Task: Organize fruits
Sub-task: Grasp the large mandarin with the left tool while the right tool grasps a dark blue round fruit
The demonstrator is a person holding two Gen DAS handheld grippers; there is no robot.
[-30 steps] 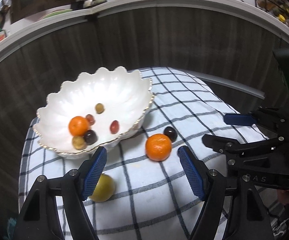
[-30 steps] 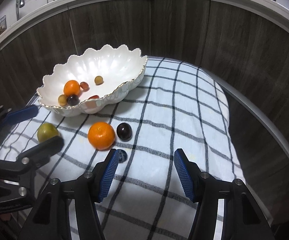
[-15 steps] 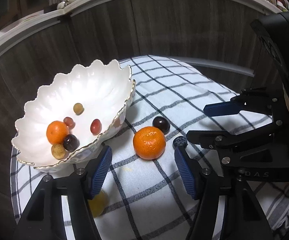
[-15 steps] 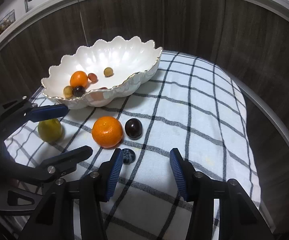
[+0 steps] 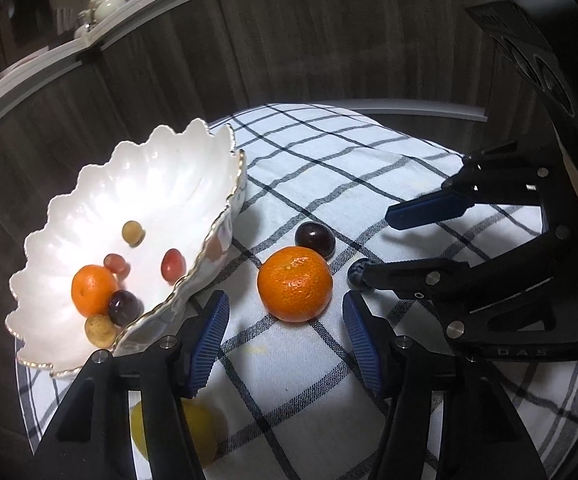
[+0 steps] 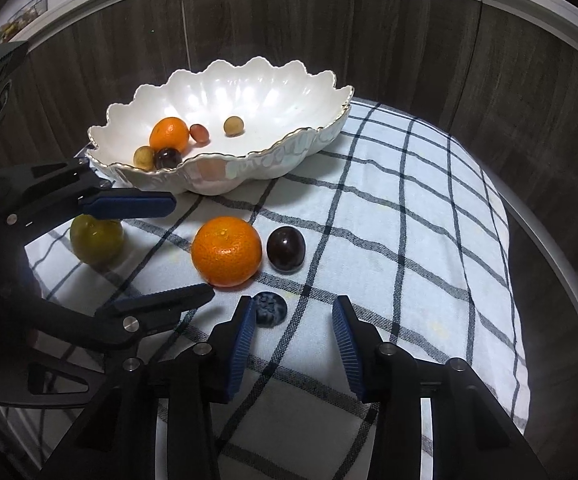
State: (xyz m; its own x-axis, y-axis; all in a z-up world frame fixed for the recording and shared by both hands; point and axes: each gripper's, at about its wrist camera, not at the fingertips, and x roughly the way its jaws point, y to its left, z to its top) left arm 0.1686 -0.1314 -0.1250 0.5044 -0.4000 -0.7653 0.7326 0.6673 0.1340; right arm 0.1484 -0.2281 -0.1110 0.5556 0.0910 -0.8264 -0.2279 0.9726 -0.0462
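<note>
Nearest, the right gripper (image 6: 294, 334) stands partly open, its jaws just closing on nothing; the blueberry (image 6: 269, 309) lies beside its left pad, possibly touching. The left gripper (image 5: 285, 338), also narrowing and empty, frames the orange (image 5: 295, 283). Beyond sits the plum (image 6: 285, 249), then the bowl (image 6: 289, 148). Risk: a pad could nudge round fruit, rolling it across the cloth (image 6: 409, 216).

A white, gold-rimmed bowl (image 6: 225, 92), an orange mandarin (image 6: 226, 251) and a black-checked white cloth (image 6: 409, 240) are being shown.
</note>
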